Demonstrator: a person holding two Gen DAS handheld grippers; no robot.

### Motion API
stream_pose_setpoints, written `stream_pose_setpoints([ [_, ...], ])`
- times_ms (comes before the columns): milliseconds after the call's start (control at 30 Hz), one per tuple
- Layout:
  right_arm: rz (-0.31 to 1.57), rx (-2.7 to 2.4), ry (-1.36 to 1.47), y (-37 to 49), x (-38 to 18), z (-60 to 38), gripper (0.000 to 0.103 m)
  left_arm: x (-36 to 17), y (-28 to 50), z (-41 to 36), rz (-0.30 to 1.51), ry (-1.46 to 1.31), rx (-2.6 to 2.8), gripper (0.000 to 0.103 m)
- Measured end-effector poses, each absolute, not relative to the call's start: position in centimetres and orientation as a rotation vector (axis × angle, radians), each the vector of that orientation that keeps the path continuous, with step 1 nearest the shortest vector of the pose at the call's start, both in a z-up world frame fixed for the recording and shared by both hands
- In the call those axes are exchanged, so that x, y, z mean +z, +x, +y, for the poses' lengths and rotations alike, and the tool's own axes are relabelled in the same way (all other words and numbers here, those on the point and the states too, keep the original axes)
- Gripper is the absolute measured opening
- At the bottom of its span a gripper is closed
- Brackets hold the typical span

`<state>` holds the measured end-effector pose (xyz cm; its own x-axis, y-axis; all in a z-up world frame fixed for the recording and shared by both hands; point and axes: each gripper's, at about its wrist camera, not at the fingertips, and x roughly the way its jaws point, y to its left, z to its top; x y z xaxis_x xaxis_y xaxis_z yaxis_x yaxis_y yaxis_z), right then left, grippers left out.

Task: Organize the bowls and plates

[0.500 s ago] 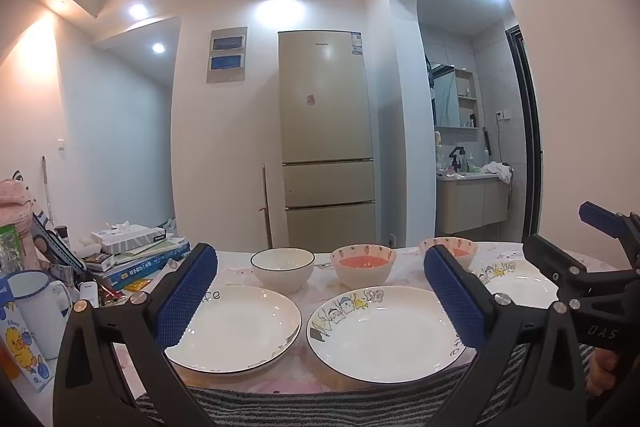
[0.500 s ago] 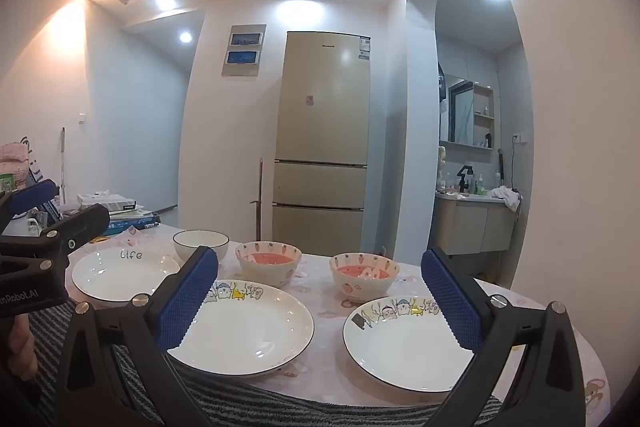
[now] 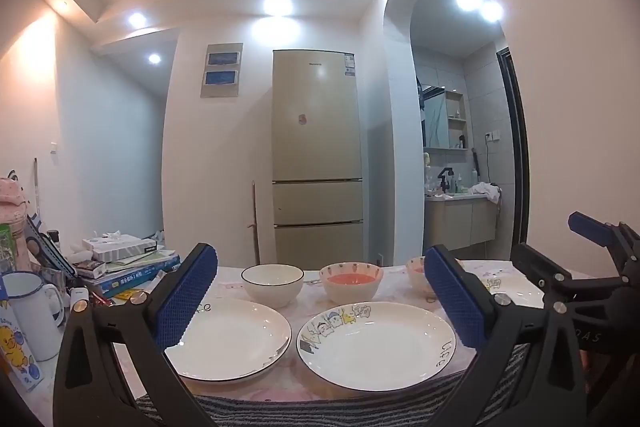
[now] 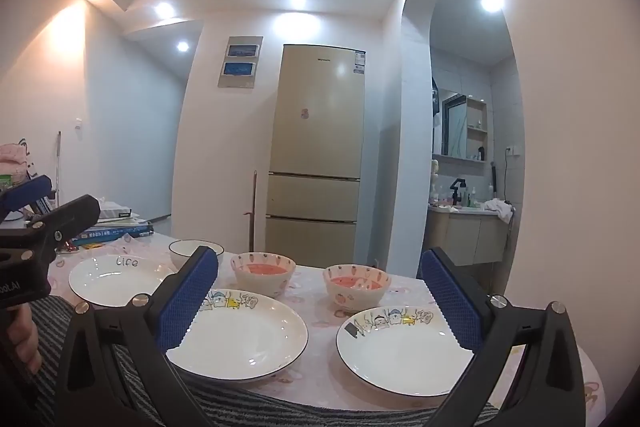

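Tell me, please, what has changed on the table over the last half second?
Nothing visibly changed. Both the left gripper and the right gripper remain open and empty above the near table edge, and the three plates and three bowls sit where they were.

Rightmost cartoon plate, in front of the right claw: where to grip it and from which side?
Take the rightmost cartoon plate by its near rim, coming in low from the table edge. It lies flat and shallow, so only the raised lip gives the pads something to pinch. The right claw is open and faces it; a pink bowl stands close behind the far rim.
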<state>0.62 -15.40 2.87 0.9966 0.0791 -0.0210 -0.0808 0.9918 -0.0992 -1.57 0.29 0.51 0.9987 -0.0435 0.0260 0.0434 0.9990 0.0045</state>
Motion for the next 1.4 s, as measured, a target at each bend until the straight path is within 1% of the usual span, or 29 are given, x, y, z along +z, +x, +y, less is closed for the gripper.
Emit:
stream_pose_setpoints([
  [200,0.021,0.075,-0.105,0.6,2.6,-15.5,0.103,0.7,-1.8,-0.5,-0.034,0.028,-0.049,0.103],
  [433,0.027,0.070,-0.099,0.9,2.5,-15.8,0.103,0.4,-1.2,-0.3,0.001,0.031,-0.041,0.103],
  [600,0.041,0.065,-0.091,1.2,2.5,-16.1,0.103,0.2,-1.4,0.3,-0.011,0.003,-0.018,0.103],
  [1400,0.044,0.048,-0.087,1.0,2.5,-16.2,0.103,0.1,-2.0,0.0,-0.046,0.034,-0.002,0.103],
])
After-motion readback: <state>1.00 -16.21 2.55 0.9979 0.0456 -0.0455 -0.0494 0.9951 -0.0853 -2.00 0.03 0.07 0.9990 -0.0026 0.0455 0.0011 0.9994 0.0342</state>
